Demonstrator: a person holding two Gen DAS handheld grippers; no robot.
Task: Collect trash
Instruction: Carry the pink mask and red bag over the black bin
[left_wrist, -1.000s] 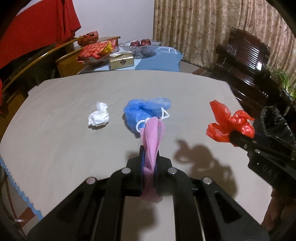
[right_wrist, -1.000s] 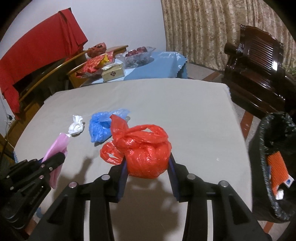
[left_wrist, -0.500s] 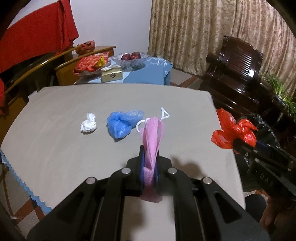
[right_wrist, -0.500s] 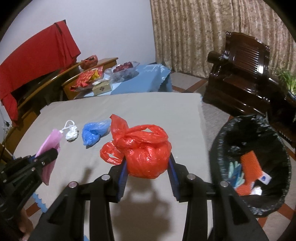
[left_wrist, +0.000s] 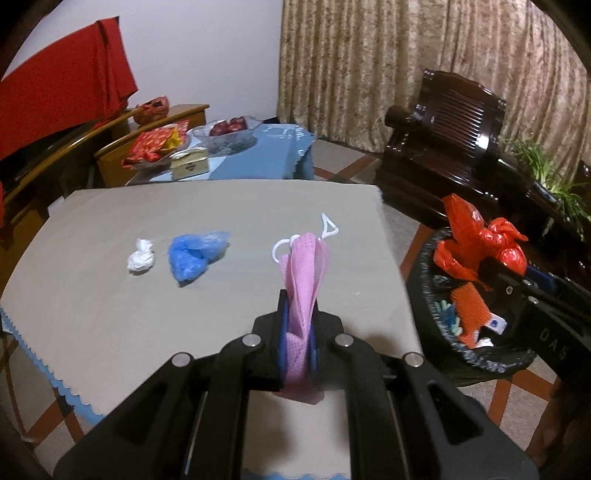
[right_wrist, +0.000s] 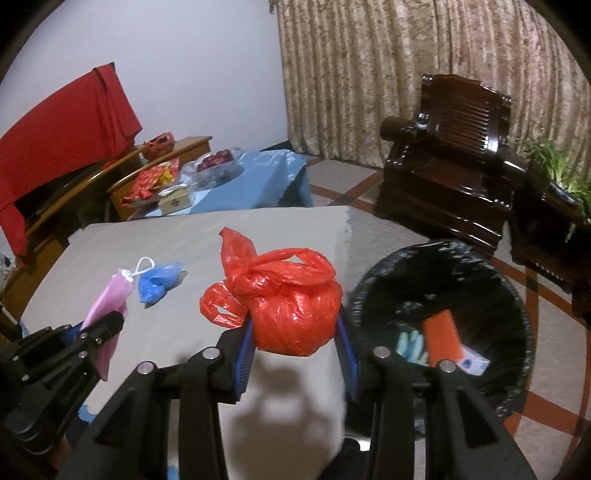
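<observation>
My left gripper (left_wrist: 297, 325) is shut on a pink face mask (left_wrist: 304, 273) whose white ear loops stick up above the grey table (left_wrist: 110, 295). My right gripper (right_wrist: 295, 332) is shut on a knotted red plastic bag (right_wrist: 291, 314), held above the table's right edge beside the black-lined trash bin (right_wrist: 373, 273). In the left wrist view the red plastic bag (left_wrist: 476, 240) hangs over the trash bin (left_wrist: 424, 273). A crumpled blue bag (left_wrist: 194, 253) and a white wad (left_wrist: 140, 256) lie on the table. In the right wrist view the pink face mask (right_wrist: 109, 299) and blue bag (right_wrist: 159, 282) show at left.
The bin holds an orange packet (right_wrist: 441, 334) and other scraps. A dark wooden armchair (right_wrist: 450, 166) stands behind it, with a plant (right_wrist: 554, 166) at right. A blue-covered side table (left_wrist: 258, 155) with a fruit bowl and boxes stands beyond the grey table. Tiled floor surrounds the bin.
Both grippers have risen and pulled back toward the table's right edge with their loads. The trash bin has come fully into view, and the red bag now hangs at its rim.
</observation>
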